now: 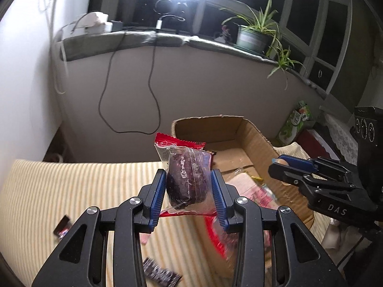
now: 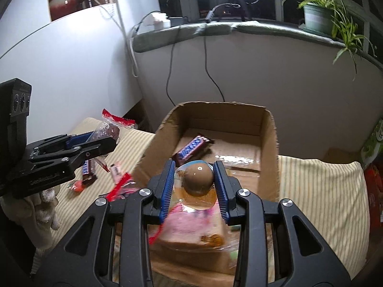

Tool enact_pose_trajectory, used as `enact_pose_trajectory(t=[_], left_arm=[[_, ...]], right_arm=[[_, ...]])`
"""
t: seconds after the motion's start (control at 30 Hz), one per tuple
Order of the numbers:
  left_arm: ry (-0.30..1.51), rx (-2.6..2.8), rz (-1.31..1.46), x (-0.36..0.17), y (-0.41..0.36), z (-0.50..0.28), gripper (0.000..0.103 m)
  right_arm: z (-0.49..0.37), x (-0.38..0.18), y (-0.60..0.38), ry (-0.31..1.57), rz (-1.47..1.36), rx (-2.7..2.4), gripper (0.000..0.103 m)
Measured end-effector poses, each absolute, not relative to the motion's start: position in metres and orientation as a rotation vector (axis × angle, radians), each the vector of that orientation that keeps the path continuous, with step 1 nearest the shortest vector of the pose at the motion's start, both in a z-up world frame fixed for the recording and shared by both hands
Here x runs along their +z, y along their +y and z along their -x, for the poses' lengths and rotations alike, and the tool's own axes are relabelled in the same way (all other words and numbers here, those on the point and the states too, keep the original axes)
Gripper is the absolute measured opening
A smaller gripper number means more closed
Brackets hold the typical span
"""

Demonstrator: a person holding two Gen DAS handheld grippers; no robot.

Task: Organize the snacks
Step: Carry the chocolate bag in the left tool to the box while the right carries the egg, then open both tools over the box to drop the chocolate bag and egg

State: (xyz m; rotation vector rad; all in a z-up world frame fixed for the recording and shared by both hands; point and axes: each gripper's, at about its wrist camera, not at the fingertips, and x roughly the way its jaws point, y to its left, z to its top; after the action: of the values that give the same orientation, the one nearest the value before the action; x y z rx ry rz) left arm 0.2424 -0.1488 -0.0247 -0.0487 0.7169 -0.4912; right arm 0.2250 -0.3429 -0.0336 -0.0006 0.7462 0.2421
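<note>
The open cardboard box [image 2: 270, 141], corrugated and brown, sits on a striped cloth [image 1: 59, 191] and holds a Snickers bar [image 2: 191, 149] at its back, with a clear-wrapped pink packet [image 2: 191, 227] nearer the front. The left gripper [image 1: 189, 191] clamps a dark round cake [image 1: 186, 179] in clear, red-edged wrap, left of the box. The right gripper [image 2: 195, 184] grasps a smooth brown ball [image 2: 198, 179] in glossy film above the box. More wrapped snacks [image 2: 88, 169] lie loose on the cloth.

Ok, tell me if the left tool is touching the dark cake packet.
Touching. The left wrist view shows the left tool's blue pads pressed against both sides of the dark cake packet.
</note>
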Motion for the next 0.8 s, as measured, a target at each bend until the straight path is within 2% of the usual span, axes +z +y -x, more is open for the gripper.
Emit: enact_pose_trajectory(t=[0.8], left_arm=[[0.737,-0.547,-0.035,-0.026,-0.195,-0.253,0.037]], right_arm=[[-0.244,-0.051,-0.363,0.790,-0.022,0.232,0.035]])
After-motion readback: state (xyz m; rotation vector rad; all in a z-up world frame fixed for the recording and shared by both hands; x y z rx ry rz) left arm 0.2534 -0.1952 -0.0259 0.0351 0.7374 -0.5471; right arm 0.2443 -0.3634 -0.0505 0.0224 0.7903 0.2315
